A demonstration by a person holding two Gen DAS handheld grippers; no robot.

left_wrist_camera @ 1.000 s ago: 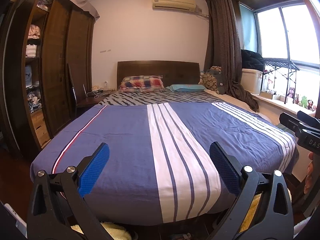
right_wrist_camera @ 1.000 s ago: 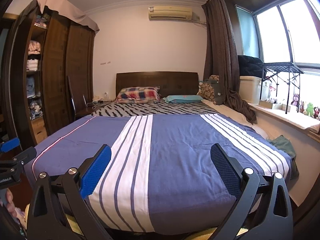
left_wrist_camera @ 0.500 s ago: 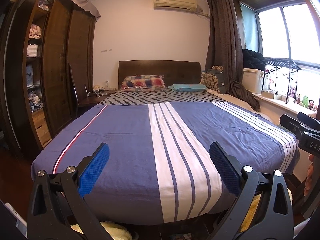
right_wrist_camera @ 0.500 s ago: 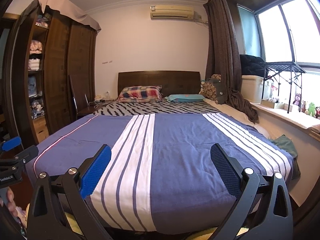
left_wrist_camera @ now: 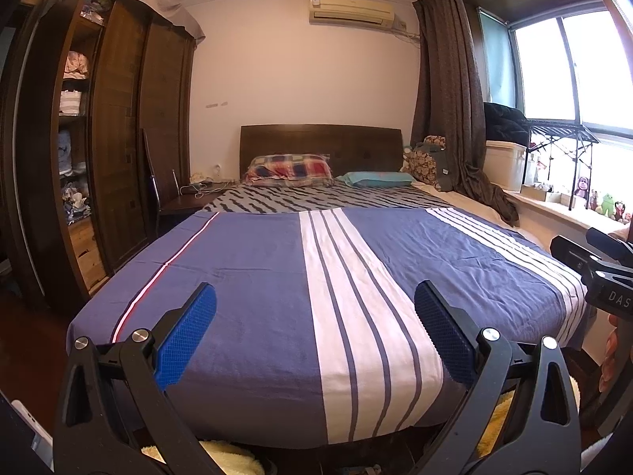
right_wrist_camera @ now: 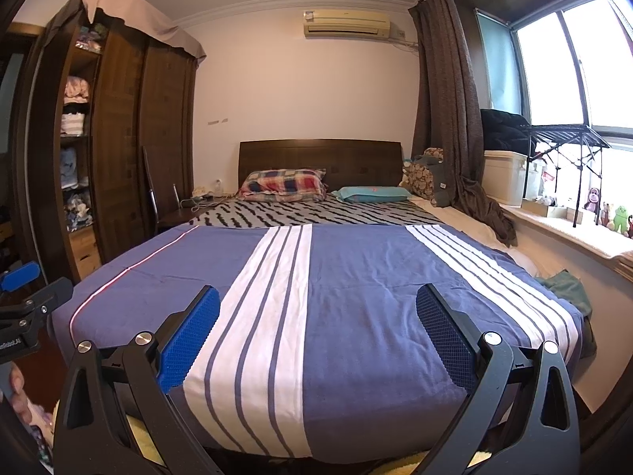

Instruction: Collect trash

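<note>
Facing a bed [left_wrist_camera: 245,277] with a blue striped cover, the left gripper [left_wrist_camera: 314,316] and right gripper [right_wrist_camera: 316,318] hover spread wide, empty; no trash is clearly discernible.

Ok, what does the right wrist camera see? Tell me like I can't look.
The open right gripper points at a big bed with a blue, white-striped cover, holding nothing. A plaid pillow and a teal pillow lie by the headboard; toys sit on the windowsill.
</note>
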